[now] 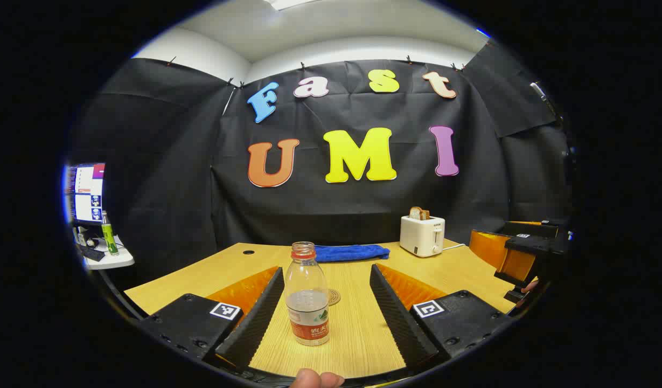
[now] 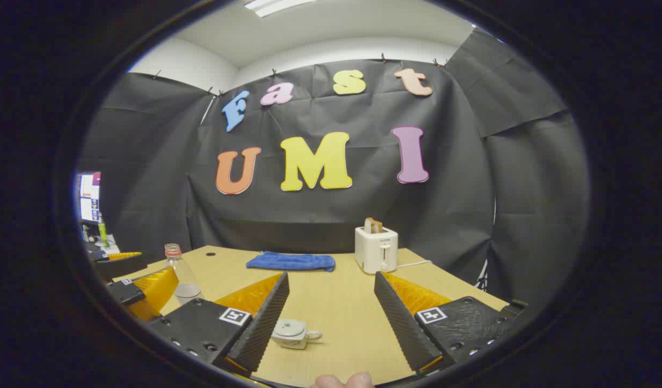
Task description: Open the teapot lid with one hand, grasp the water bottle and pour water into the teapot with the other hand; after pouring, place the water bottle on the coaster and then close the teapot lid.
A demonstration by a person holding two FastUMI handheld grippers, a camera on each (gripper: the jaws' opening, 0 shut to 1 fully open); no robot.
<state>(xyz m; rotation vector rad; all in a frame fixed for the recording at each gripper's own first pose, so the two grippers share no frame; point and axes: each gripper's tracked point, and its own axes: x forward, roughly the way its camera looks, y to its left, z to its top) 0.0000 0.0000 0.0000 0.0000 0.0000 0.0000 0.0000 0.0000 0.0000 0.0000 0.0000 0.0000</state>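
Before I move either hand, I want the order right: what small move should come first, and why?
Probably ease the right gripper down and left toward the teapot, whose lid is still on. Its jaws stand open, and the teapot sits beside the left one. The water bottle already stands between the left gripper's open jaws, but pouring needs the lid off.

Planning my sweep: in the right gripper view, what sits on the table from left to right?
Water bottle → teapot → blue cloth → toaster.
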